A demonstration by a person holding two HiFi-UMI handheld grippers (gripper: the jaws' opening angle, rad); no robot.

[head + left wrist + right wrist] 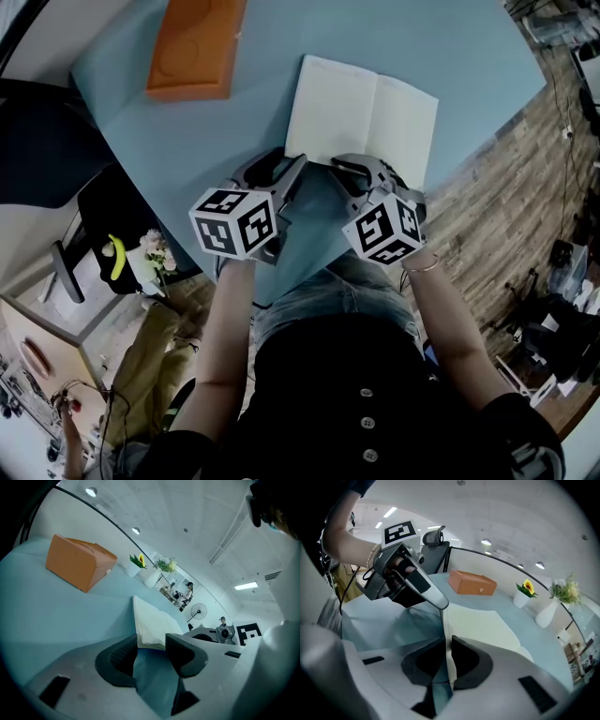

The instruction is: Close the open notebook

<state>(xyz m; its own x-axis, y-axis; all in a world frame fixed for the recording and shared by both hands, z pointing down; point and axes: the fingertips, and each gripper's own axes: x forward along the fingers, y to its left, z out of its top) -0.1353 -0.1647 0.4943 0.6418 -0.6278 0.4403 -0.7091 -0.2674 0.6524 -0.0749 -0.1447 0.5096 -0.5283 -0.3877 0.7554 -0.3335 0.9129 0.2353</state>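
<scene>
Pale blue tabletop (187, 141) fills the space in front of me. The notebook (361, 117) lies open and flat on it, both white pages up, and the task hasn't visibly begun: no page has turned over yet. An orange box (192, 47) sits well apart from the notebook, past its far-left side, so I judge it won't interfere with a swing of the cover. I've brought both tools to the notebook's near edge, since that's where a cover or page can be caught from underneath. My left claw (151, 643) is spread wide with nothing pinched. The notebook's near-left corner sits just at its tips, which looks like the spot to slip under and lift that half. My right claw (446, 641) is drawn together on a thin sheet (417, 620) that stands edge-on between its pads, blue-grey on the face I can see. I take it for a cover or leaf at the notebook's near edge, but I cannot tell for sure. Holding it upright like this, I judge, keeps that edge lifted while the left claw works in.
</scene>
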